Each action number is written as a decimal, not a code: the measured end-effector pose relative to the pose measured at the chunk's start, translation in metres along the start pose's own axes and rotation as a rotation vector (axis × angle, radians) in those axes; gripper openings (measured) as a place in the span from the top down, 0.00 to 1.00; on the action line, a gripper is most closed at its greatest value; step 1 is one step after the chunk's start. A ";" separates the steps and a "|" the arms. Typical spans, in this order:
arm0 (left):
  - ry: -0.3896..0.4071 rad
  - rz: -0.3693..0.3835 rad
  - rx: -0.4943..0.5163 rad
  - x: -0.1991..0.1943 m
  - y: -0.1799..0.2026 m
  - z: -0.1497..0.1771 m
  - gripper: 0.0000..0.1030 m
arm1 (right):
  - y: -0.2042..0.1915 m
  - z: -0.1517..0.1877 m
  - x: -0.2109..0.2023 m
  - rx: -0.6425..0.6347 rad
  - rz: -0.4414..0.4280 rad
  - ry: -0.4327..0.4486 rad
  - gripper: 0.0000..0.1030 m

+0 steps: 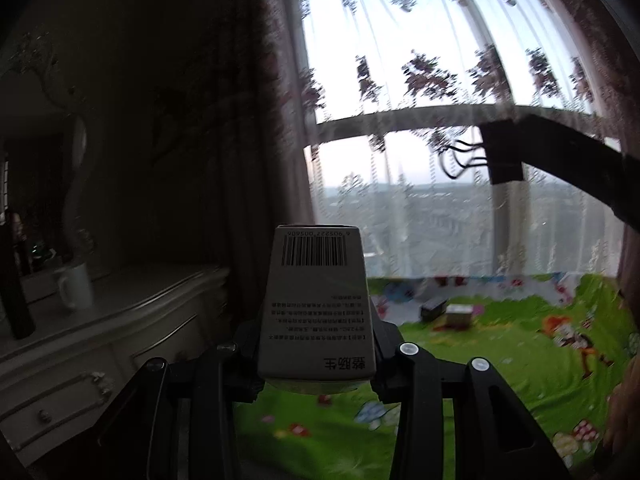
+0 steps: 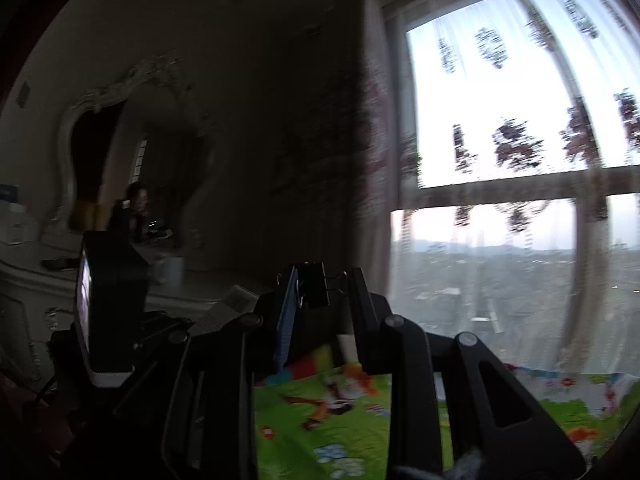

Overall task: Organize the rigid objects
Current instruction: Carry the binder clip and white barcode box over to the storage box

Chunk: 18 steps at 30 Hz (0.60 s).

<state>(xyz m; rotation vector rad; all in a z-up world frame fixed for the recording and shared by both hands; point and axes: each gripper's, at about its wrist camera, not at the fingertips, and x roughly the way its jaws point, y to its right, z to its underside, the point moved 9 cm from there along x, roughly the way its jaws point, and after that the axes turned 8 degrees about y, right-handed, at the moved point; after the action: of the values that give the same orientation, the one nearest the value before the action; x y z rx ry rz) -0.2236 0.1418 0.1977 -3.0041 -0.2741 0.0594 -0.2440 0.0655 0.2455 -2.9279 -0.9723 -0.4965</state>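
L gripper (image 1: pixel 316 344) jaws grip 1 box (image 1: pixel 316 300); R gripper (image 2: pixel 316 300) jaws pinch 1 binder clip (image 2: pixel 314 286).

a dim room: a bright window (image 1: pixel 420 92) behind sheer flowered curtains (image 1: pixel 460 72), a white dresser (image 1: pixel 120 320) with a mirror (image 2: pixel 120 160), a green play mat (image 1: pixel 500 340).

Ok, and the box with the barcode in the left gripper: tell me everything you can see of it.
The box is a slim grey carton, cardboard by the look of it, with a black barcode near its far end and lines of small printed characters, upside down in the left wrist view. It stands lengthwise along the left gripper, clamped between the two fingers at its near end, the far end sticking out free. It is held in the air above the green play mat.
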 end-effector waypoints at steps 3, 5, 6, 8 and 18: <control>-0.039 -0.041 0.005 -0.005 -0.020 0.016 0.61 | -0.021 0.009 0.010 0.006 -0.066 -0.025 0.71; -0.071 -0.072 0.003 -0.008 -0.035 0.027 0.61 | -0.035 0.013 0.015 0.001 -0.103 -0.037 0.71; -0.083 -0.083 0.000 -0.009 -0.041 0.031 0.61 | -0.042 0.016 0.018 -0.001 -0.124 -0.044 0.71; -0.118 -0.109 -0.021 -0.013 -0.057 0.042 0.61 | -0.053 0.020 0.023 -0.001 -0.161 -0.061 0.71; -0.284 -0.207 -0.112 -0.031 -0.117 0.102 0.61 | -0.108 0.056 0.042 0.033 -0.326 -0.211 0.71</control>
<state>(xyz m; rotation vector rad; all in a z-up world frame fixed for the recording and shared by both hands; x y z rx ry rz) -0.2798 0.2623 0.1124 -3.0518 -0.6336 0.4666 -0.2588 0.1832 0.1960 -2.8444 -1.4793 -0.1739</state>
